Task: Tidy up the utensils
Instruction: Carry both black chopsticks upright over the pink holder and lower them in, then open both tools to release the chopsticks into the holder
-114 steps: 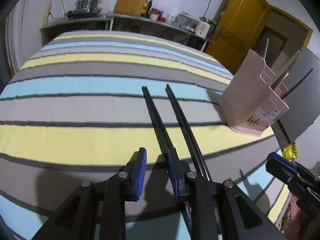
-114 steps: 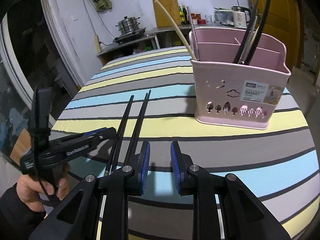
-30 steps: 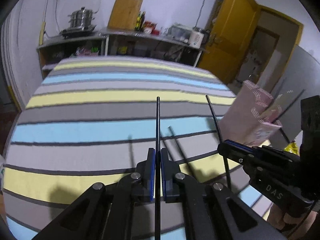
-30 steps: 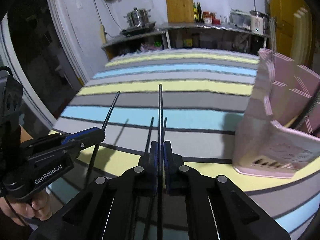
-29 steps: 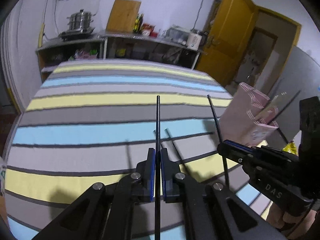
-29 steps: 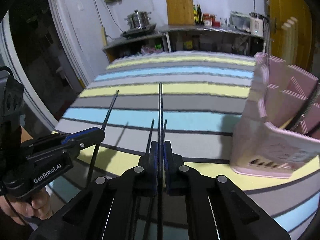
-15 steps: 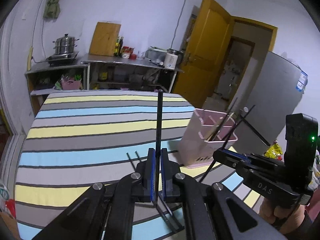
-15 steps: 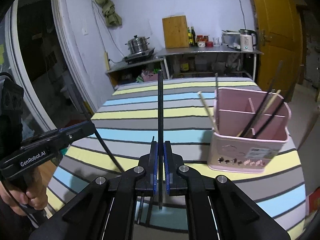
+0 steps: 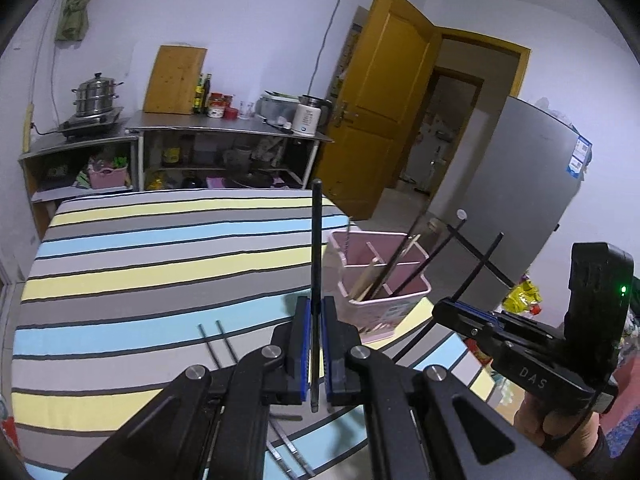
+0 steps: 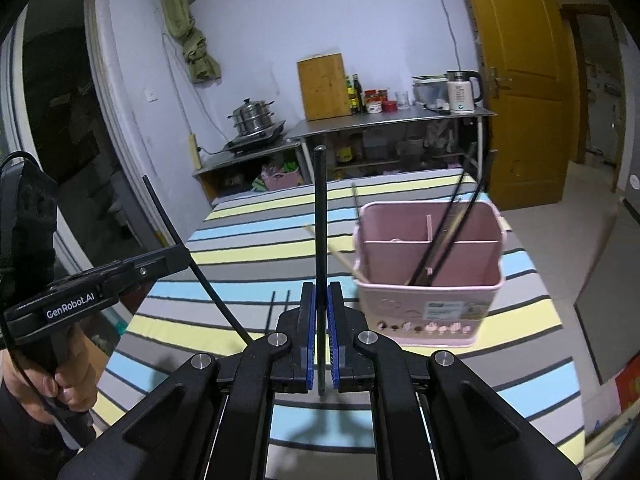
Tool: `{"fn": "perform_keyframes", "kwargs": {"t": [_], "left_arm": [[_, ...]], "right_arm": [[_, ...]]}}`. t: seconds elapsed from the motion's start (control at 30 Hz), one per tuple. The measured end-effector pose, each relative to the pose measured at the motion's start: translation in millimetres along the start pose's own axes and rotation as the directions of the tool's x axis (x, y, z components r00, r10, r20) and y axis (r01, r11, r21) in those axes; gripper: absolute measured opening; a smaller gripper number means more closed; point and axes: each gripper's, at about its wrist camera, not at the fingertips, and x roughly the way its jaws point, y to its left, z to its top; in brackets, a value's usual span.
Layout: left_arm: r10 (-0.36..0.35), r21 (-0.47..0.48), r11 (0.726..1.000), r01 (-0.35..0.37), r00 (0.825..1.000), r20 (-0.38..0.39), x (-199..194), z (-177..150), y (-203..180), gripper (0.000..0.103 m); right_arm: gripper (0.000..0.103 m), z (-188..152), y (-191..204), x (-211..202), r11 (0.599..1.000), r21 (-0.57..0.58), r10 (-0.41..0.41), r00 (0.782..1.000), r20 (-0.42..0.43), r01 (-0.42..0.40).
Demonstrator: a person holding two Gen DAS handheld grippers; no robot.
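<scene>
Stock at this moment: pink caddy (image 10: 430, 276) stands on the right side of the striped worktop (image 9: 140, 264), already holding several dark chopsticks and at least one pale one, leaning in its compartments. My left claw (image 9: 316, 344) is clamped on one black chopstick (image 9: 317, 260), its tip pointing up and away above the cloth. My right claw (image 10: 321, 340) is clamped likewise on a second black chopstick (image 10: 320, 232), just left of the caddy in the right wrist view. Both sticks are lifted clear of the worktop, neither yet over the caddy. Two more thin dark sticks (image 9: 218, 340) lie side by side on the cloth, near the left claw. Tally, by my reckoning: part stowed, two in transit, two to collect.
</scene>
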Motion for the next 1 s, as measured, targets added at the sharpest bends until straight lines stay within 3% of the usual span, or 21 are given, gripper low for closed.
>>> {"fn": "perform_keyframes", "kwargs": {"t": [0.2, 0.4, 0.7, 1.0], "left_arm": [[-0.073, -0.016, 0.997, 0.074, 0.997, 0.004, 12, 24, -13, 0.005], [-0.130, 0.001, 0.991, 0.131, 0.990, 0.062, 16, 61, -35, 0.005], [-0.122, 0.011, 0.993, 0.122, 0.986, 0.112, 49, 107, -47, 0.005], [-0.090, -0.004, 0.996, 0.090, 0.994, 0.059, 99, 93, -32, 0.005]], "right_arm": [[0.006, 15, -19, -19, 0.999, 0.020, -0.038, 0.998, 0.048, 0.037], [0.006, 41, -34, -37, 0.997, 0.036, -0.071, 0.991, 0.117, 0.068], [0.006, 79, -51, -45, 0.993, 0.070, -0.104, 0.971, 0.215, 0.091], [0.006, 66, -63, -5, 0.991, 0.093, -0.111, 0.977, 0.183, 0.096]]}}
